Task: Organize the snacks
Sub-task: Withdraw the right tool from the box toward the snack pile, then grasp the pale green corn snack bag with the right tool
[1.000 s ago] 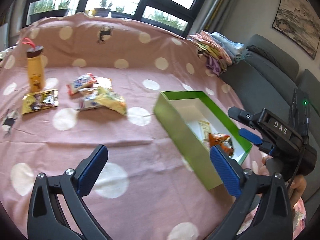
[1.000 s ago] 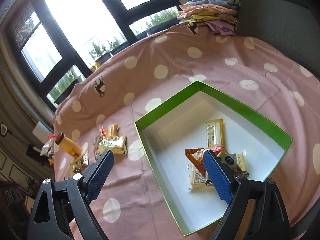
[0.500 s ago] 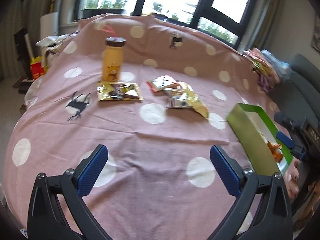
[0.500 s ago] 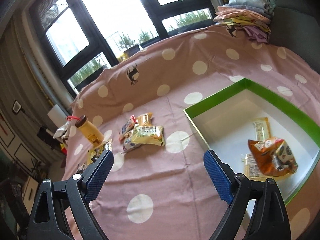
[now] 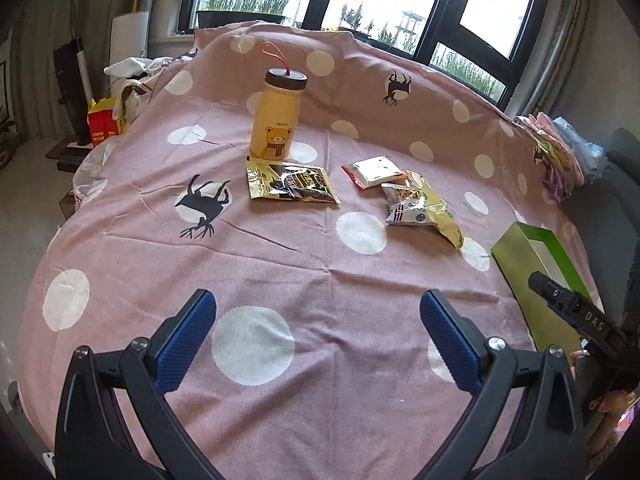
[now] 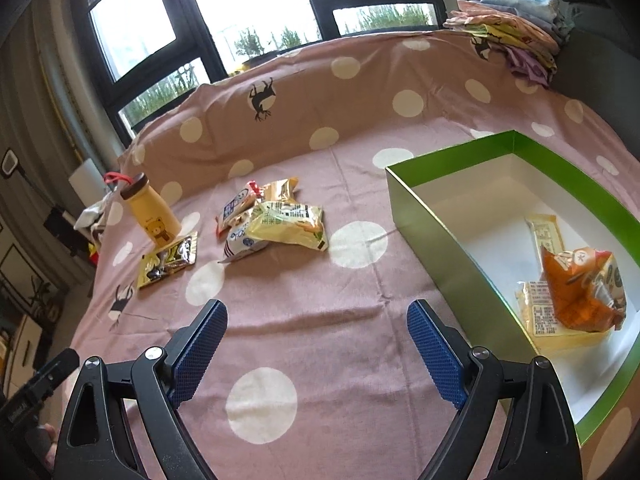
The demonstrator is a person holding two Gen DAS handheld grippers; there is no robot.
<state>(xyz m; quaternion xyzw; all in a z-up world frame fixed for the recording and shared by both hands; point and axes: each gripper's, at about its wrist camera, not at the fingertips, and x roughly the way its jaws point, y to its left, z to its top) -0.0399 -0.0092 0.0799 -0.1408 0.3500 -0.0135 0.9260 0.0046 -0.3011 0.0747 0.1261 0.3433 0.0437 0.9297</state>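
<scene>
A green box (image 6: 432,216) with a white inside stands at the right; an orange snack bag (image 6: 580,288) and pale wrapped bars (image 6: 546,232) lie in it. The box also shows in the left wrist view (image 5: 528,268). Loose on the pink spotted cloth lie a gold-black packet (image 5: 290,182), a red-edged silver packet (image 5: 374,170), a white-blue packet (image 5: 404,208) and a yellow bag (image 6: 288,226). My left gripper (image 5: 316,340) is open and empty, well short of the snacks. My right gripper (image 6: 318,352) is open and empty, left of the box.
A yellow bear bottle (image 5: 276,120) with a brown lid stands behind the gold packet. Folded clothes (image 6: 508,36) are stacked at the far right by a grey sofa (image 5: 600,208). Windows run along the back. A red carton (image 5: 102,126) sits off the left edge.
Both grippers have swung left, away from the box, and now face the loose snacks. The right gripper has drawn out of the box. Both stay open and empty.
</scene>
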